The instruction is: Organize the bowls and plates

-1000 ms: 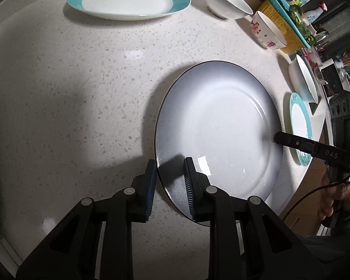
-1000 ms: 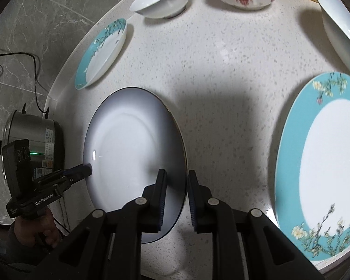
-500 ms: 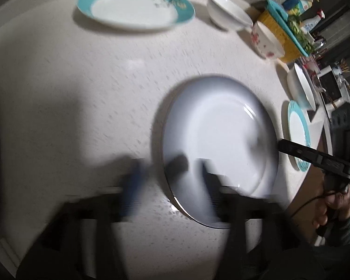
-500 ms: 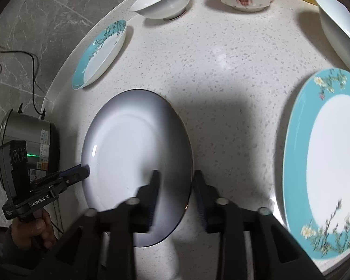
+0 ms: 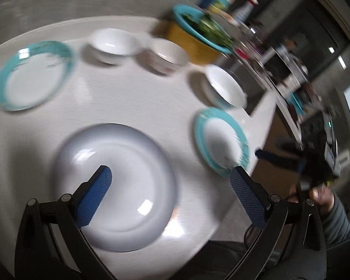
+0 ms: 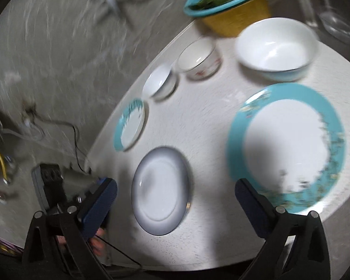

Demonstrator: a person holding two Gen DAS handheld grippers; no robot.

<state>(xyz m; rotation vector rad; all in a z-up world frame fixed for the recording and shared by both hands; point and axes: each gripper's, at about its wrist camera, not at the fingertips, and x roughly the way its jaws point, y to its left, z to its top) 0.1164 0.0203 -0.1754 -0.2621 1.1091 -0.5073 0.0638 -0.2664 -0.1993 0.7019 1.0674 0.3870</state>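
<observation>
A white plate with a grey rim [image 5: 128, 182] [image 6: 161, 186] lies flat on the pale speckled table [image 5: 140, 98], free of both grippers. My left gripper [image 5: 170, 172] hovers above it with its jaws opening wide. Its left fingertip hangs over the plate and nothing sits between the pads. My right gripper [image 6: 176, 184] also hangs above the plate with jaws opening and holding nothing. Both views are blurred by motion.
A small teal-rimmed plate [image 5: 32, 77] [image 6: 130, 126], a large teal-rimmed plate [image 6: 287, 149] [image 5: 221, 140], a small white bowl [image 6: 159, 81], a red-patterned bowl [image 6: 198, 58] and a big white bowl [image 6: 277, 46] ring the table. A yellow basket with greens [image 6: 235, 7] stands behind them.
Both grippers let go of the grey-rimmed plate's edge, spread wide and drew back and upward. The plate now rests on the table, and more of the table shows.
</observation>
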